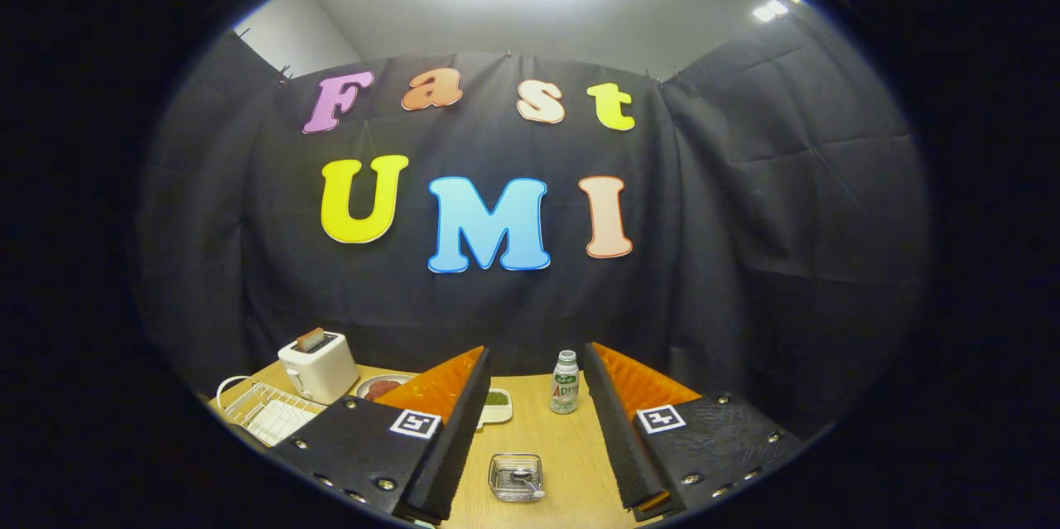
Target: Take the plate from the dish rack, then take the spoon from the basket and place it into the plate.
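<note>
From the gripper view, the tool (534, 421) hangs open and empty above the counter (571, 454), so I judge the first step, fetching the plate, not yet begun. The rack (265, 413) sits off beyond the left finger, so the next move calls for a swing that way. The basket (515, 476) with its spoon (525, 479) lies between the fingers.

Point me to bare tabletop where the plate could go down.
Hand-held gripper is open, holding nothing. Bare table lies between its fingers, bordered by the wire basket with the spoon near side and the bottle far side. Crowded to the left: dish rack, toaster, a plate of food, a small green dish.
</note>
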`<state>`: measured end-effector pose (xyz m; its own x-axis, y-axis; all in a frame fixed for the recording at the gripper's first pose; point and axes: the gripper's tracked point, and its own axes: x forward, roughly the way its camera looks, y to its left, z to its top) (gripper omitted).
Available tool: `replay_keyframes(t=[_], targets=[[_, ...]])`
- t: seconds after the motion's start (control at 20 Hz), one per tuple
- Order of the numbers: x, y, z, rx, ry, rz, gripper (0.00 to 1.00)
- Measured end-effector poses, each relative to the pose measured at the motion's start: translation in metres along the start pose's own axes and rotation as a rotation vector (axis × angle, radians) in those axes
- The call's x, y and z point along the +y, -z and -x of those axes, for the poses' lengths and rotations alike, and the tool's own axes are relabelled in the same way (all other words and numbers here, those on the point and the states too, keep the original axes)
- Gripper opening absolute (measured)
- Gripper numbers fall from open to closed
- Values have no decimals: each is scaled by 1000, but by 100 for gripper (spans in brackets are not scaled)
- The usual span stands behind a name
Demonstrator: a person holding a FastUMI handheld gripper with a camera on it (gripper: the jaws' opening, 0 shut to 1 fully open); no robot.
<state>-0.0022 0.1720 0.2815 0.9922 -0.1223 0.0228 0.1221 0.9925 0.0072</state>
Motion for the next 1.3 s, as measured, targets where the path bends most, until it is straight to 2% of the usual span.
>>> replay_keyframes(t=[0.45, 0.75, 1.2, 1.25, 1.3], targets=[[2, 107, -29, 208, -20, -41, 71], [4, 168, -30, 278, -29, -72, 72], [8, 248, -13, 437, -63, -24, 72], [7, 252, -13, 442, -62, -13, 64], [6, 256, -12, 450, -59, 3, 64]])
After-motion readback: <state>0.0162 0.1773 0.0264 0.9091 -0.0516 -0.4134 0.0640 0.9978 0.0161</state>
